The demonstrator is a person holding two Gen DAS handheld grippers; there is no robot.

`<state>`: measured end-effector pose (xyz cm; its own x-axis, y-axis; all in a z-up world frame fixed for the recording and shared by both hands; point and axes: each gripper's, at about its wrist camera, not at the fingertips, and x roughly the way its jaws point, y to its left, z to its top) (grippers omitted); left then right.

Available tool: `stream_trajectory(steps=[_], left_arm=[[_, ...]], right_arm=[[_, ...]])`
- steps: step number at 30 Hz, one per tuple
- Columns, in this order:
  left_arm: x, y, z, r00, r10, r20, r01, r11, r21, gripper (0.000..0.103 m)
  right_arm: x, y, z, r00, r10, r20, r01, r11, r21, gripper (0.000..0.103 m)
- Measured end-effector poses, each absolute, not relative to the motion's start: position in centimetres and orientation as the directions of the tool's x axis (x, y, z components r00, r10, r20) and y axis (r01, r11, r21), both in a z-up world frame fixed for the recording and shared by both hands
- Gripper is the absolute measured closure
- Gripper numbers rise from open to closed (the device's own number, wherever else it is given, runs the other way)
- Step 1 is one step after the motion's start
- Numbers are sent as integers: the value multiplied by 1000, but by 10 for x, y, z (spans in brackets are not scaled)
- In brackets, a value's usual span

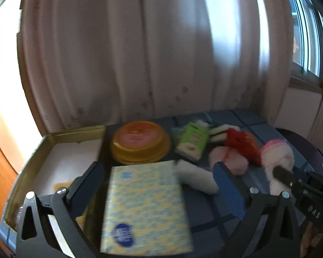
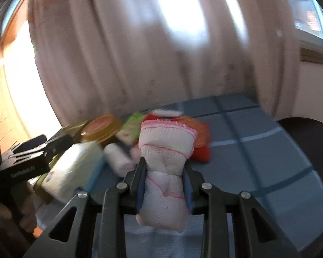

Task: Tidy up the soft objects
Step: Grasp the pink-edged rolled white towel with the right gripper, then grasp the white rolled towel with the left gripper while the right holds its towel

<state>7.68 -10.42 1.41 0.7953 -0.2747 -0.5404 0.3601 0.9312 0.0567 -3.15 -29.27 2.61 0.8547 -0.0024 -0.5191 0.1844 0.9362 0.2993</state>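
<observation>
My left gripper (image 1: 159, 169) holds a yellow-and-blue patterned tissue pack (image 1: 146, 206) between its blue pads, beside an open gold tin box (image 1: 60, 161) on the left. My right gripper (image 2: 164, 167) is shut on a white-and-pink mesh cloth bundle (image 2: 165, 161), lifted a little above the blue tablecloth; the bundle also shows in the left wrist view (image 1: 277, 157). On the cloth lie a white roll (image 1: 196, 178), a green tissue packet (image 1: 192, 142), a red-orange cloth (image 1: 243, 144), a pale pink cloth (image 1: 228, 159) and black-and-white striped socks (image 1: 219, 129).
A yellow round tin (image 1: 140, 143) stands behind the tissue pack. A pale curtain (image 1: 140, 53) hangs right behind the table. The blue checked tablecloth (image 2: 258, 150) stretches to the right, with the round table edge (image 2: 312, 137) beyond it.
</observation>
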Motion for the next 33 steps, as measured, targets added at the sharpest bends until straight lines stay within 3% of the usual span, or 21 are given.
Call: stream_trajectory(steps=[6, 12, 19, 23, 26, 28, 29, 33], left_arm=[[84, -148, 3, 713, -304, -632, 416, 909, 33, 34], [98, -190, -23, 598, -277, -752, 410, 912, -10, 54], [107, -210, -42, 600, -115, -791, 225, 974, 29, 56], [116, -209, -43, 584, -68, -809, 120, 993, 3, 43], [119, -217, -47, 566, -62, -822, 106, 994, -1, 41], [121, -216, -51, 568, -56, -821, 91, 996, -6, 46], [118, -217, -52, 580, -60, -813, 98, 995, -4, 58], [106, -221, -49, 592, -112, -798, 199, 980, 10, 60]], right_arm=[[-38, -313, 20, 860, -23, -510, 229, 911, 344, 70], [-42, -322, 19, 867, -28, -497, 239, 900, 365, 70], [-49, -336, 20, 871, -37, -489, 253, 888, 383, 70], [-49, -340, 18, 872, -32, -489, 254, 883, 395, 70], [-50, -341, 18, 872, -27, -488, 251, 882, 400, 70], [-52, -342, 18, 873, -30, -487, 253, 881, 400, 70], [-53, -343, 18, 873, -33, -487, 257, 880, 400, 70], [-56, -349, 17, 870, -44, -491, 278, 866, 416, 70]])
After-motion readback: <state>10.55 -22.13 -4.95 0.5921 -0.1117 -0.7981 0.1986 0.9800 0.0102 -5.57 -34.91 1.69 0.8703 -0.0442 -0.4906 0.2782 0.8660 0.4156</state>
